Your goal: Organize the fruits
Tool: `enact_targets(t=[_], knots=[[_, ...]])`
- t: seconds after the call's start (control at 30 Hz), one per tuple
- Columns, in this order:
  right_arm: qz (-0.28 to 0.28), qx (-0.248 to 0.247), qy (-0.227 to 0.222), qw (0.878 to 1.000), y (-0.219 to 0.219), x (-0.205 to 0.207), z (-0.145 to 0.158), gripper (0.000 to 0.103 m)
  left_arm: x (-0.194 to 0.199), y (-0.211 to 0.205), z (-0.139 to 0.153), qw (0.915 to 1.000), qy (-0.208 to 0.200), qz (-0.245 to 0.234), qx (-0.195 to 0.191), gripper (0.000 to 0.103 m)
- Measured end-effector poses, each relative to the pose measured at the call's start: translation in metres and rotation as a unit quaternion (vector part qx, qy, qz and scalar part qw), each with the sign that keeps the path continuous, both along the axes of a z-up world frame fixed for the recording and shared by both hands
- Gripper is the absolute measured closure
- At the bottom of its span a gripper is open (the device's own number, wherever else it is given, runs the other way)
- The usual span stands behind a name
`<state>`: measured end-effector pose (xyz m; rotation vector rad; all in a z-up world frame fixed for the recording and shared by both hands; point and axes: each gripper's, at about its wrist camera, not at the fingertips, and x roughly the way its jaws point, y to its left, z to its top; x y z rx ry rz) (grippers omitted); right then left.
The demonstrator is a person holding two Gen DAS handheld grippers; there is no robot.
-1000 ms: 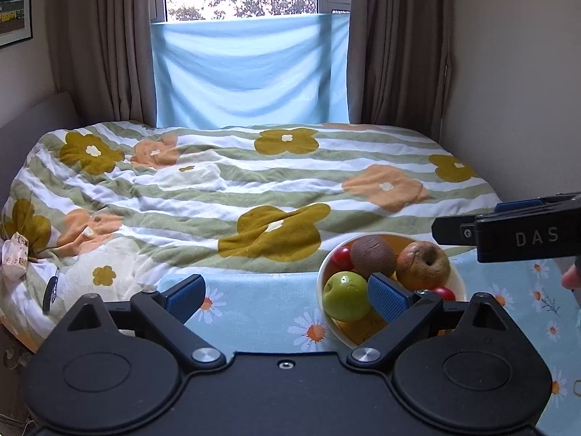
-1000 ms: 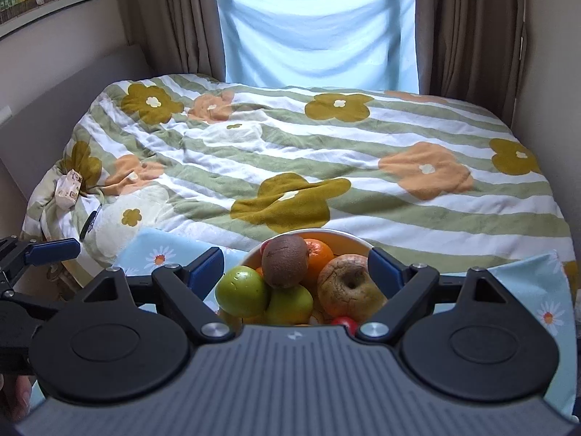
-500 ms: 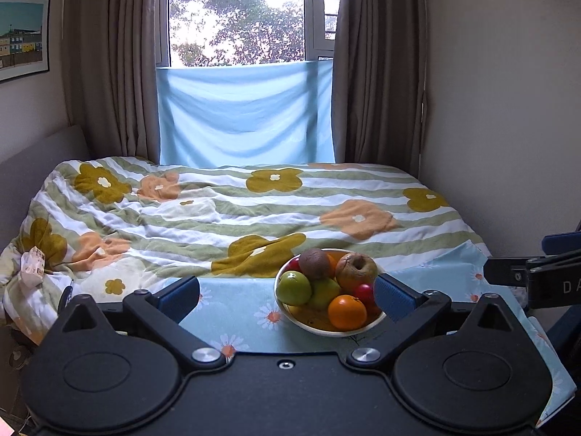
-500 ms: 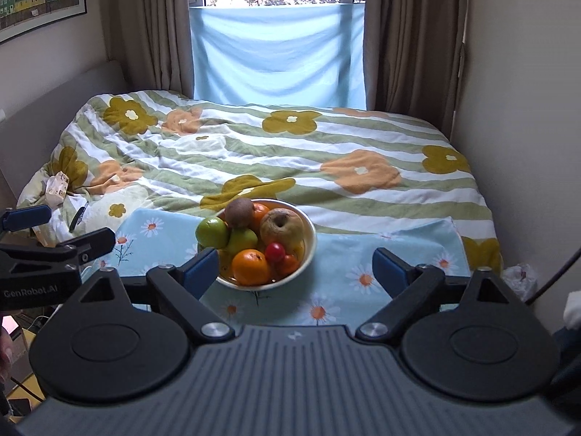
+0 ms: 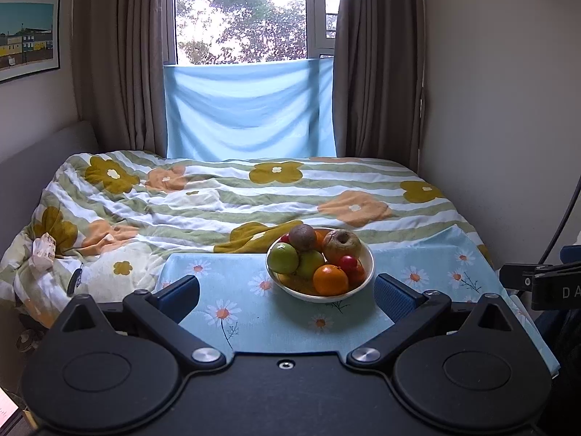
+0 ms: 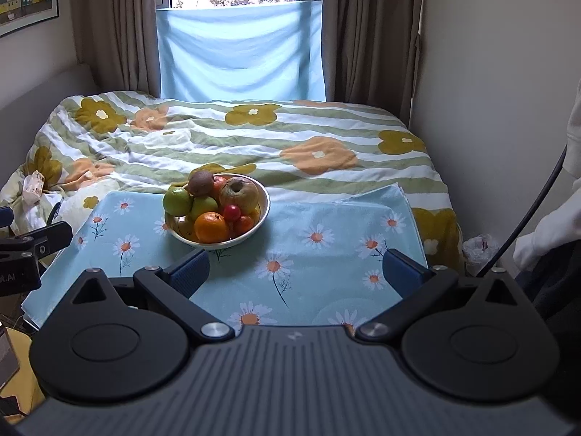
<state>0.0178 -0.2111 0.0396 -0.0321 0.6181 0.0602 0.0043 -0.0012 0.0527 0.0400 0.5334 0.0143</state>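
Both hand-held grippers wide and empty, fruit piled in bowl.
Left hand-held gripper (image 5: 287, 292) and right hand-held gripper (image 6: 296, 272) hang short of the bowl (image 6: 262, 214), which sits on the daisy cloth (image 6: 326, 254) over the bed (image 6: 254, 134); fruits (image 6: 210, 205) heaped, likely sorted.

A: Where is the bowl (image 6: 262, 203)?

B: On the daisy-print cloth (image 6: 326, 254) spread across the bed (image 6: 254, 138), heaped with fruit: a kiwi (image 6: 200, 182) on top, a green apple (image 6: 177, 201), a wrinkled brown apple (image 6: 239, 192), an orange (image 6: 211, 227) in front.

A: And the right hand-held gripper (image 6: 296, 272)?

B: Its blue pads stand wide apart over the cloth, nothing between them. The left hand-held gripper (image 6: 32, 243) shows at the left edge.
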Motion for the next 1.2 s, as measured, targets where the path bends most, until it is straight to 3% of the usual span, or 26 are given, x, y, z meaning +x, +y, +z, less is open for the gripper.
enact_targets(t=[1.2], knots=[[-0.012,0.002,0.015,1.000,-0.0014,-0.0005,-0.0037,0.000,-0.0025,-0.0004,-0.0053,1.0000,0.009,-0.003,-0.001,0.000]])
